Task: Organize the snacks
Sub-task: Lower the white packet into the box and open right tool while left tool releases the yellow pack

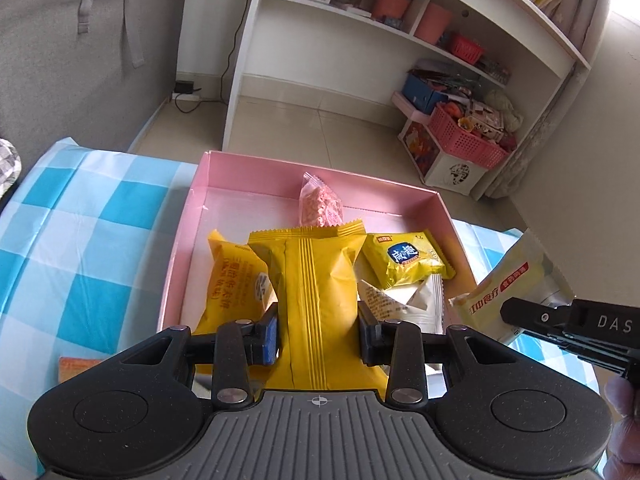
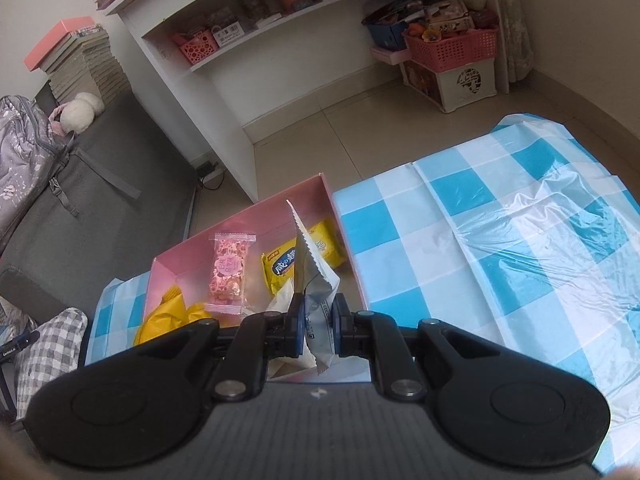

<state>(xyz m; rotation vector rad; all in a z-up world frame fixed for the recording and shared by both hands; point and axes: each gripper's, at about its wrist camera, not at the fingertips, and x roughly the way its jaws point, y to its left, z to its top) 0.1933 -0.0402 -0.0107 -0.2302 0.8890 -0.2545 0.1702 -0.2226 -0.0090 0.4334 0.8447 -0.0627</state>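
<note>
Yellow packet: pinched upright between the left gripper's jaws, back seam facing the camera, hanging over the near part of the pink box.
Pale packet: clamped edge-on in the right gripper's jaws, held over the box's right wall; in the right wrist view its serrated edge points up.
Pink box: sits on the bench, which is covered by a blue-and-white checked cloth. Inside lie a pink nougat-like bar, a yellow biscuit pack, a second yellow packet at the left, and a white wrapper beneath.
Step in hand: judged as placing; both packets are carried above the box and neither is yet set down.
Next move: lower each packet into a free patch of the box floor, the yellow one likely toward the bare left or far side, then part the jaws. The packets are light and puffy, so they may tip or slide on the ones below.
Writing, pale packet: Chinese characters that look like "江中食疗"; smaller text is unclear.
Writing, biscuit pack: large white characters on a blue round, not surely readable.
Writing, right gripper body: "DAS", cut off at the frame edge.
Beyond: an orange packet lies on the cloth left of the box; white shelves with pink baskets stand behind.
</note>
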